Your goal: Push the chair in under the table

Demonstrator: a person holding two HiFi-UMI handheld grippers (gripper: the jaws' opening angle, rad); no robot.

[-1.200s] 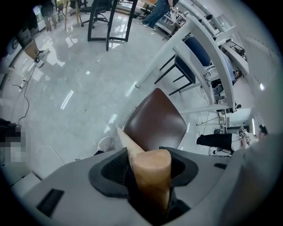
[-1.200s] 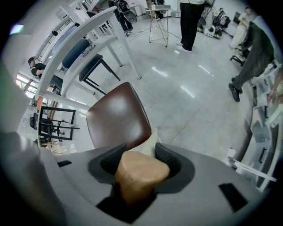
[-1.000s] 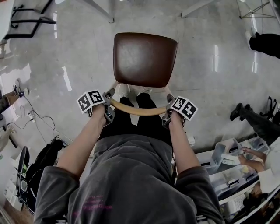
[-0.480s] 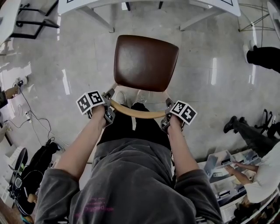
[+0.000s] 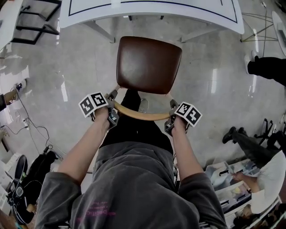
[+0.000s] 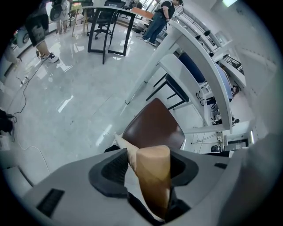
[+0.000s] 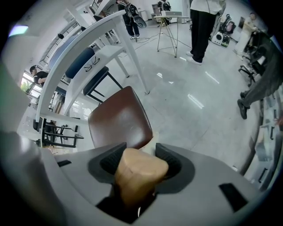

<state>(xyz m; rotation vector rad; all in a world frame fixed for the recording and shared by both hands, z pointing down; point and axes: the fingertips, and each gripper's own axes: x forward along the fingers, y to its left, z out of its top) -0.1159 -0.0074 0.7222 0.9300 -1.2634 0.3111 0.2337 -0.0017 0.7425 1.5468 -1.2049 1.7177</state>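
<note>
The counter (image 5: 152, 13) stands well beyond your fingers, with the chair (image 5: 149, 64) seat just short of its edge, so push level and evenly to run the seat straight under. Left gripper (image 5: 110, 112) and right gripper (image 5: 171, 120) each have fingers clamped on one end of the wooden back rail (image 5: 140, 115); let neither grip loosen.

— Room ahead, between chair (image 5: 149, 64) seat and the near edge of the table (image 5: 152, 11)?
— Bare floor (image 5: 147, 27) there, open all the way. Beneath that edge, two slanted white legs (image 5: 102, 31), one each side, set wider apart than the seat.
— And sideways?
— Left: open floor, then loose cables (image 5: 33, 129) and a black bag (image 5: 31, 174) toward the near left. Right: dark-trousered legs (image 5: 268, 67) standing well apart; nearer, another person (image 5: 268, 174) beside white bins (image 5: 223, 181).
</note>
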